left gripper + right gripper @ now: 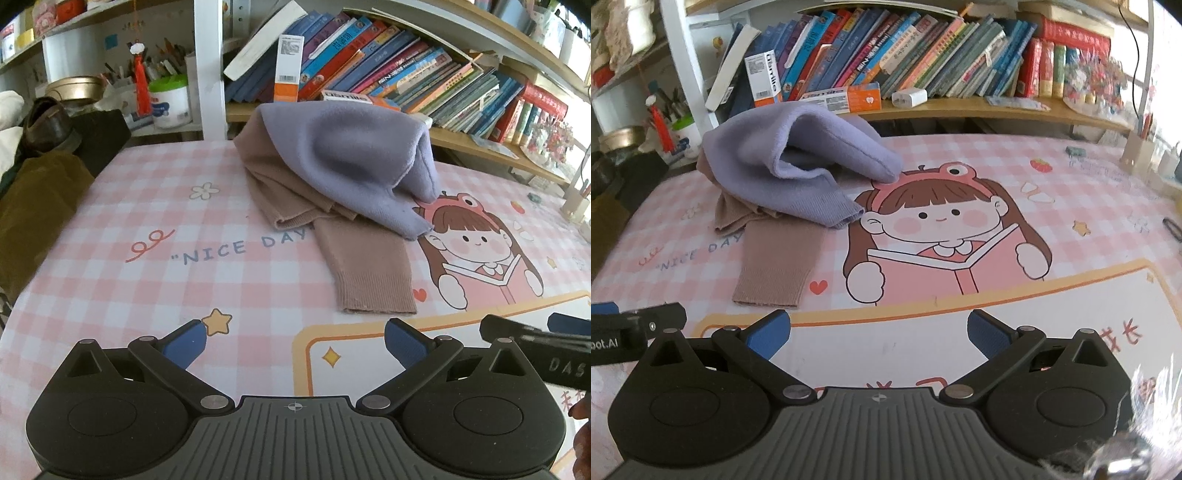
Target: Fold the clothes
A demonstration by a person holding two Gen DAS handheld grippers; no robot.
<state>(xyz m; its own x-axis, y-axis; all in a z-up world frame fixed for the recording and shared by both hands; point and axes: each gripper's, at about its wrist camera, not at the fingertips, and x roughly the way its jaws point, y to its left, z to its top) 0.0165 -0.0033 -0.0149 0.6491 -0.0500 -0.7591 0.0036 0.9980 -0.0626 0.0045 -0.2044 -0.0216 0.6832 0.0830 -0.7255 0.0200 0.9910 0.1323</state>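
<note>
Your table (110, 206) fills both views, covered in a pink checked mat printed with "NICE DAY" and a cartoon girl (945, 236) reading a book. Behind it runs a shelf (979, 107) packed with leaning books (923, 55), with a white pot of pens (170, 99) further left.

The clothes sit toward the back of the mat, just left of the girl's head. A purple top (351, 162) lies humped and loosely doubled over, resting on a tan sweater (266, 184). One tan sleeve (369, 273) sticks out flat toward you, its ribbed cuff nearest your grippers and close beside a small red heart (818, 286).

Your left gripper (295, 343) hangs low over the near edge of the mat, its blue pads (184, 345) spread wide with nothing between them. Your right gripper (879, 334) sits just beside it, level with it, jaws likewise wide apart and empty. Neither touches the clothes; the cuff lies just ahead of the left one.
</note>
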